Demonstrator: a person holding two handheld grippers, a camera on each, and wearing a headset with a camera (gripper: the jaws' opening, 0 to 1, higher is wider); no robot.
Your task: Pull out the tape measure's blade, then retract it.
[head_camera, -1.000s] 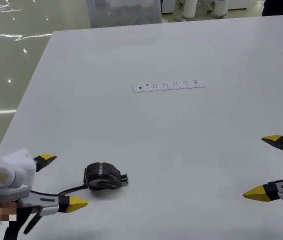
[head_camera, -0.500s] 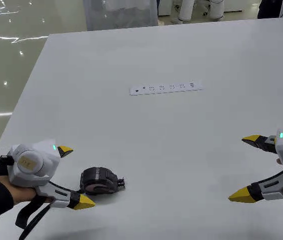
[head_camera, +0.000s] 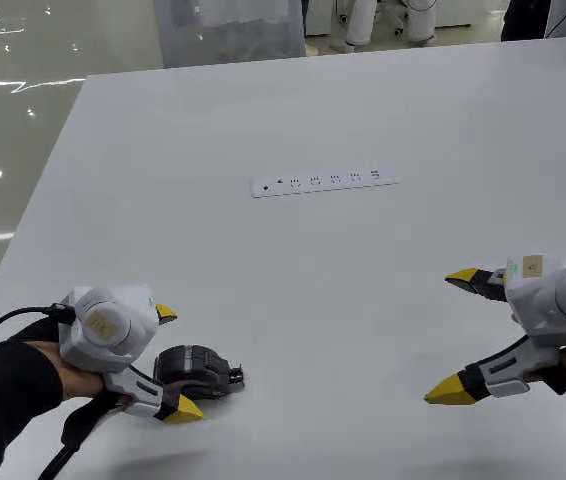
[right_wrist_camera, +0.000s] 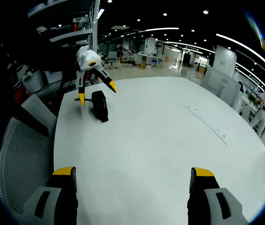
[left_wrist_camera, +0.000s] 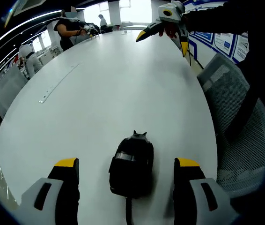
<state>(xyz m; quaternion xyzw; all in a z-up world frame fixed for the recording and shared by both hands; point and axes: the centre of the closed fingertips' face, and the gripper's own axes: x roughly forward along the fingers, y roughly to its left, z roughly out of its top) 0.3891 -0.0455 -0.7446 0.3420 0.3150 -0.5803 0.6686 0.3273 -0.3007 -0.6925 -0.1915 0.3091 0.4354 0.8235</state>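
Note:
A black tape measure lies on the white table near its front left corner, with its blade tip pointing right. My left gripper is open and its yellow-tipped jaws stand either side of the case, not touching it. My right gripper is open at the front right, holding nothing, far from the tape measure. The right gripper view shows the left gripper over the case.
A white power strip lies flat near the table's middle. The table's left edge drops to a shiny floor. A mesh office chair stands by the near edge. Other people work at the far end.
My left gripper has moved forward so its jaws now straddle the tape measure. My right gripper has shifted left, inward over the table. The head camera has drifted too.

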